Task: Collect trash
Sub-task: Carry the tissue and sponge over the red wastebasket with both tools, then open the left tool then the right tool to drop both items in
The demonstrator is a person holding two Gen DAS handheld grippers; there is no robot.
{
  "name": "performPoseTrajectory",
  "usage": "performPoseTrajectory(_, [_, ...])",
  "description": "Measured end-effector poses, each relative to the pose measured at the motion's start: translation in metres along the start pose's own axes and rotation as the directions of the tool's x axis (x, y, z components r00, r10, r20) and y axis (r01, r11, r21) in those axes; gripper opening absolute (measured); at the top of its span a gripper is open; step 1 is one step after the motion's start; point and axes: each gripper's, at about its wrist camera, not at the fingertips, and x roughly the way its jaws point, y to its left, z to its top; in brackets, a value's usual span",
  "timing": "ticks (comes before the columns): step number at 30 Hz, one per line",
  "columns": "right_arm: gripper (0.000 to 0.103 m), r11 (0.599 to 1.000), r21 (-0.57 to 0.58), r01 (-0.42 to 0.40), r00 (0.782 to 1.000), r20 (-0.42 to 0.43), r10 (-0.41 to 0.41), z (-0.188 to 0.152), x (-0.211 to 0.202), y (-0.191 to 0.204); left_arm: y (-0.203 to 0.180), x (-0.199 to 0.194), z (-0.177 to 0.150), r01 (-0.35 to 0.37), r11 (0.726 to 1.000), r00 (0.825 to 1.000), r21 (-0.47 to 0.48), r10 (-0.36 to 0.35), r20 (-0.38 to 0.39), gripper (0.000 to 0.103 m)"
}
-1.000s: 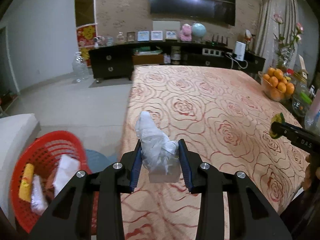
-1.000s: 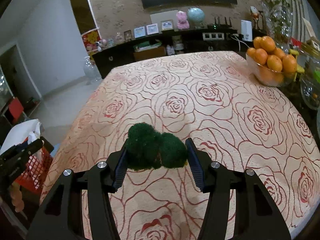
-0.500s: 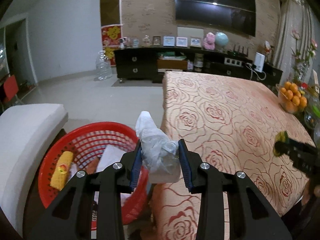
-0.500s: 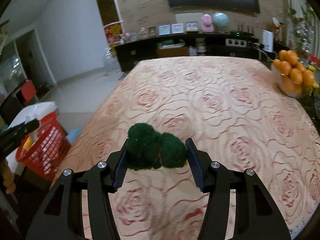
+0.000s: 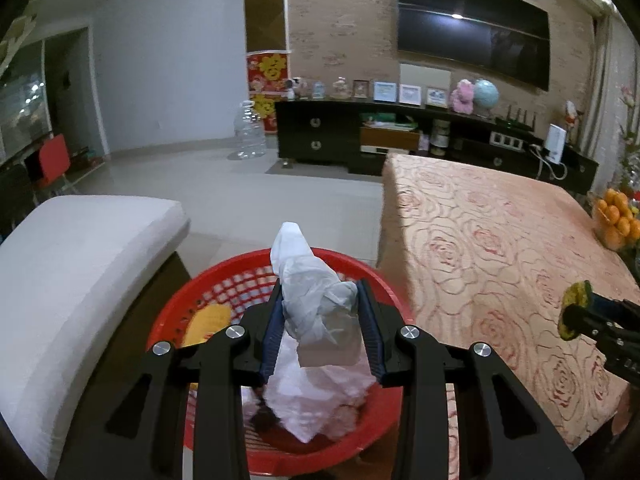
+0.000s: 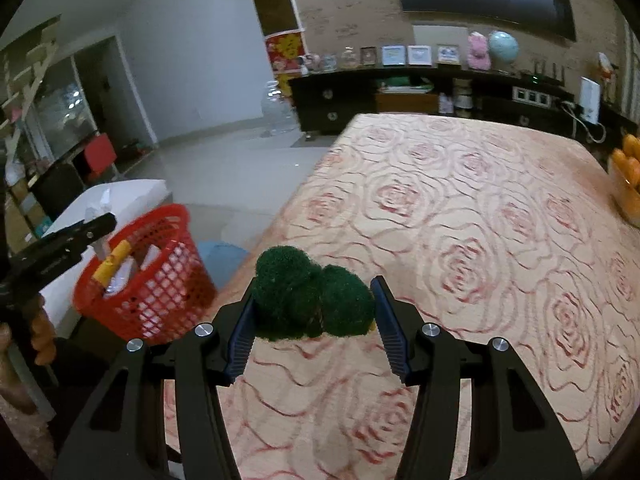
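My left gripper [image 5: 320, 300] is shut on a crumpled white plastic bag [image 5: 312, 288] and hangs right over the red mesh basket [image 5: 224, 288]. Inside the basket lie a yellow wrapper [image 5: 208, 318] and white crumpled paper [image 5: 316, 396]. In the right wrist view my right gripper [image 6: 312, 300] is shut on a dark green broccoli-like clump [image 6: 312, 300], above the near left part of the rose-patterned tablecloth [image 6: 460, 240]. The basket [image 6: 148, 276] stands to its left beyond the table edge, with the left gripper [image 6: 68, 236] over it.
A white cushioned seat [image 5: 72, 264] sits left of the basket. A bowl of oranges [image 5: 616, 220] stands at the table's far right edge. A dark TV cabinet [image 5: 360, 140] and a large clear water bottle [image 5: 248, 132] are across the tiled floor.
Both grippers have swung left with their loads. The left one went from over the tablecloth to over the red basket; the right one neared the table's left edge, bringing the basket into its view.
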Motion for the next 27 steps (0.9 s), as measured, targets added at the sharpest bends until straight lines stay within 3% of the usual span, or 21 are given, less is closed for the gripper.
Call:
performPoseTrajectory(16, [0.053, 0.989, -0.095, -0.117, 0.993, 0.006, 0.118, 0.036, 0.019, 0.083, 0.045, 0.021, -0.001, -0.055, 0.995, 0.997, -0.079, 0.051, -0.049, 0.035])
performPoseTrajectory(19, [0.053, 0.983, -0.112, -0.146, 0.989, 0.006, 0.147, 0.046, 0.024, 0.101, 0.052, 0.023, -0.001, -0.049, 0.993, 0.997, -0.104, 0.043, -0.059, 0.045])
performPoseTrajectory(21, [0.053, 0.979, -0.124, -0.165, 0.986, 0.000, 0.166, 0.051, 0.029, 0.113, 0.057, 0.021, 0.000, -0.057, 0.991, 0.997, -0.122, 0.051, -0.049, 0.061])
performPoseTrajectory(23, [0.053, 0.974, -0.134, -0.183, 0.983, -0.013, 0.183, 0.054, 0.035, 0.125, 0.065, 0.016, 0.000, -0.063, 0.987, 0.998, -0.145, 0.059, -0.027, 0.068])
performPoseTrajectory(27, [0.053, 0.967, -0.144, -0.211, 0.977, -0.043, 0.207, 0.056, 0.048, 0.140, 0.081, 0.010, -0.001, -0.076, 0.977, 0.997, -0.198, 0.075, -0.010, 0.073])
